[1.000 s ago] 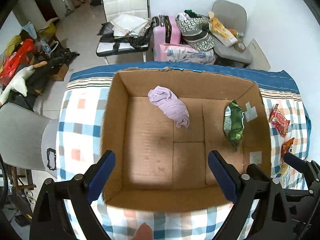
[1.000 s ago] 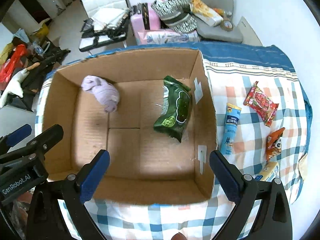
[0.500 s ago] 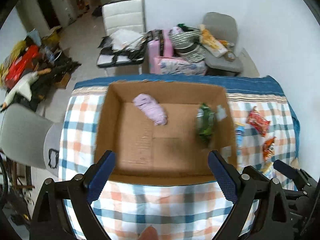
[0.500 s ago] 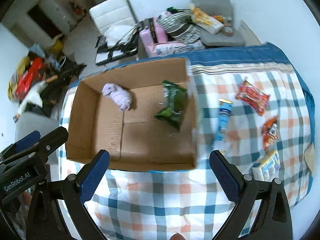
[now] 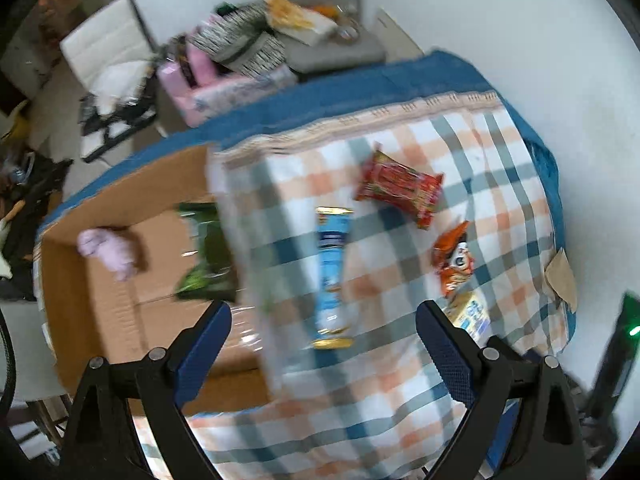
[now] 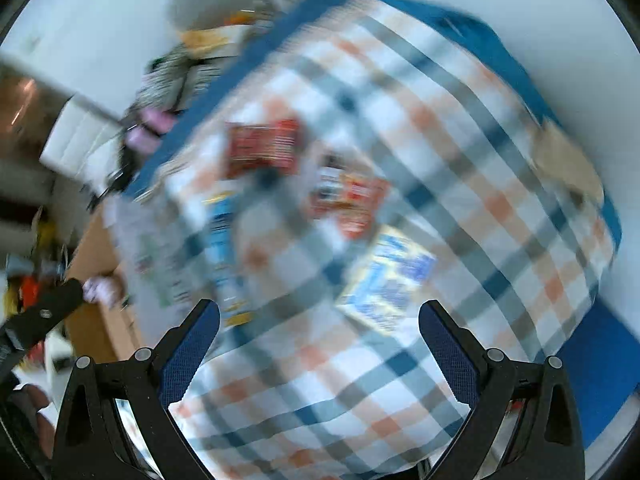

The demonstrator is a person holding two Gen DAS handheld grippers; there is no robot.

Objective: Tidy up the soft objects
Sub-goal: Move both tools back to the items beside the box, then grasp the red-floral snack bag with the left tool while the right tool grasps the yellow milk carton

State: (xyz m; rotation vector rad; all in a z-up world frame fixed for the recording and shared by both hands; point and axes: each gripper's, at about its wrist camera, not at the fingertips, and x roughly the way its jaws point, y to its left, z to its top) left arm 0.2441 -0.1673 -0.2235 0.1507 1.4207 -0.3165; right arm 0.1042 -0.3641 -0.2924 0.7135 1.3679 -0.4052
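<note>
A cardboard box [image 5: 96,312] sits on the checked tablecloth at the left, holding a lilac cloth [image 5: 108,248] and a green snack bag [image 5: 208,264]. On the cloth to its right lie a blue tube pack [image 5: 332,276], a red packet [image 5: 400,188], an orange packet [image 5: 454,260] and a yellow-blue pack [image 5: 472,312]. My left gripper [image 5: 322,344] is open and empty above the blue tube pack. My right gripper [image 6: 320,344] is open and empty above the blurred snacks: the red packet [image 6: 262,146], the orange packet [image 6: 352,200], the yellow-blue pack [image 6: 388,280].
The checked cloth [image 5: 400,380] covers a blue-edged table against a white wall. A brown paper scrap [image 5: 562,276] lies at the right edge. Beyond the table stand a grey chair [image 5: 320,20], a pink suitcase [image 5: 192,76] and a white chair [image 5: 104,52].
Both grippers have swung to the right, from above the box to above the snacks on the cloth. Both views are now motion-blurred. Both grippers stay open.
</note>
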